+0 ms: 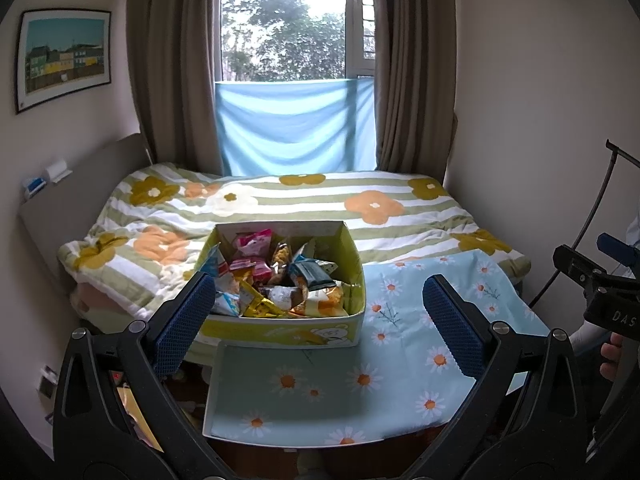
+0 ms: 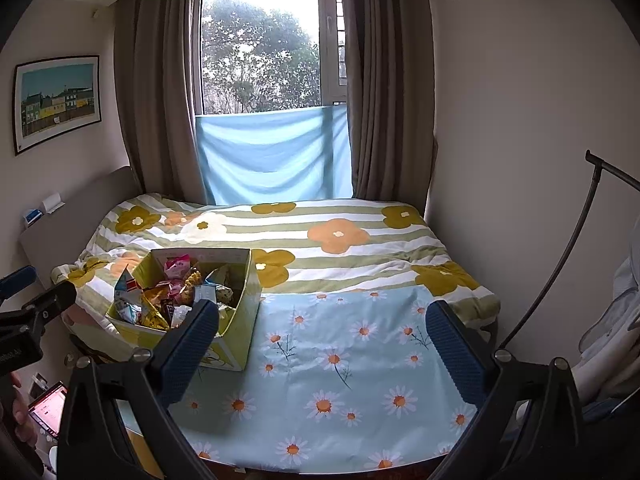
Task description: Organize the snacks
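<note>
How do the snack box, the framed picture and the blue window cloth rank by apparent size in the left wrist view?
1. Blue window cloth
2. Snack box, though being nearer enlarges it
3. Framed picture

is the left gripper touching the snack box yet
Apart. The right wrist view shows the left gripper off to the box's left, bedding visible between them.

A bedroom in a home: a bed under a striped, flower-print quilt fills the room, with a padded headboard on the left, brown curtains framing a window onto trees, and a framed picture, seemingly of houses, hanging on the wall.
</note>
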`<state>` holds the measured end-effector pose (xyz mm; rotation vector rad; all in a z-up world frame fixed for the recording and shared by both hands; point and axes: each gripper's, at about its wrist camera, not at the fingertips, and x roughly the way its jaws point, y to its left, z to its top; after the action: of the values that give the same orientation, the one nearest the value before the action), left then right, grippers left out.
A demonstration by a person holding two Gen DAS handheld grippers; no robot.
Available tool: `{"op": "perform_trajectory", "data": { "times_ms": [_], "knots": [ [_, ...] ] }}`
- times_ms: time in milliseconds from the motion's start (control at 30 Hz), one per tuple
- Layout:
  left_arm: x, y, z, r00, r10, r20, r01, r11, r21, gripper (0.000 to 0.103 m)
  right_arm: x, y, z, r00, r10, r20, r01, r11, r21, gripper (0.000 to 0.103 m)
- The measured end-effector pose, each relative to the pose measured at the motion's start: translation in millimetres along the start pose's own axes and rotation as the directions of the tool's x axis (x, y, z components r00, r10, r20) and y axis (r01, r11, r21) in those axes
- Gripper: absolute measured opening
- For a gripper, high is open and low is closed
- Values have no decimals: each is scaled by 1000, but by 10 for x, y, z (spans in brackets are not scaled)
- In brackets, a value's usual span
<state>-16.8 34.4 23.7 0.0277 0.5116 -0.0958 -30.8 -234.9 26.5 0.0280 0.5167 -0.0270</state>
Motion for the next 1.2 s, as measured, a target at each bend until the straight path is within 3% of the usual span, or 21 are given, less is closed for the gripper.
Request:
{"op": "perform_trajectory", "data": {
  "times_ms": [1200],
  "knots": [
    [166, 158, -40, 1000, 25, -18, -25, 999, -25, 103, 191, 195, -80, 999, -13, -39, 13, 1000, 7, 103]
  ]
}}
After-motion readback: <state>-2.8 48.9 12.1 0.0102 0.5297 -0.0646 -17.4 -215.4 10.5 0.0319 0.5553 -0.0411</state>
